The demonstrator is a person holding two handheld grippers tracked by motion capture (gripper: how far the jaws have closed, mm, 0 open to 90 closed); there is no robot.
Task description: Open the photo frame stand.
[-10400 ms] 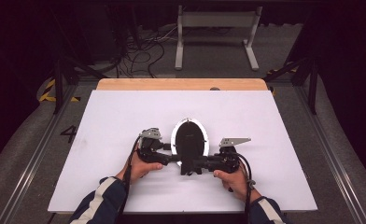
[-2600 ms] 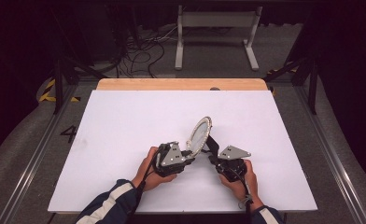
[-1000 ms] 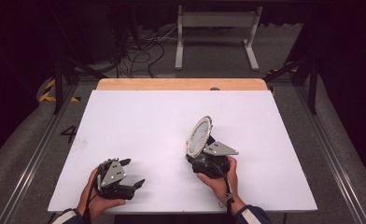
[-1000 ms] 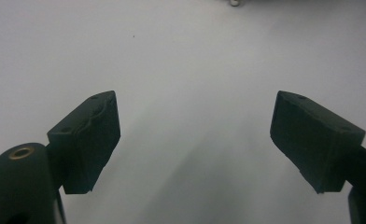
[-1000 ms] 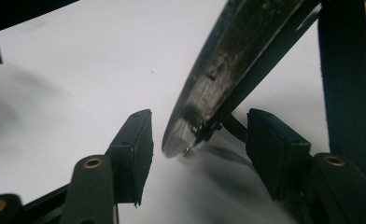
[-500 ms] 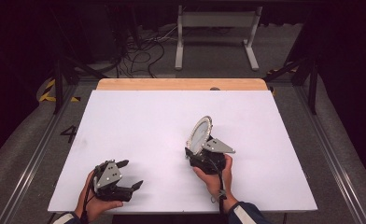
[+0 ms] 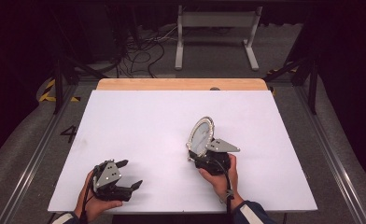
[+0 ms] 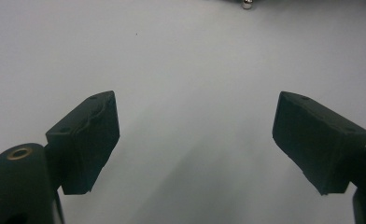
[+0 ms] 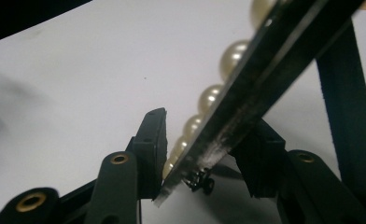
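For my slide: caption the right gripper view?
Right gripper closes on a pearl-rimmed mirror's edge above the white table.

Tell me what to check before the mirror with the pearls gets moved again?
1. Right gripper has the pearl-rimmed mirror between its jaws, which have just been closing on the mirror's edge: ok.
2. Grip firm enough to carry it: cannot tell; the jaws catch only the bottom edge.
3. Mirror is tilted up off the white table, not lying flat: ok.
4. Left gripper is open with nothing in it, near the table's front edge, away from the mirror: ok.
5. White table beside the mirror is bare for setting it down: ok.
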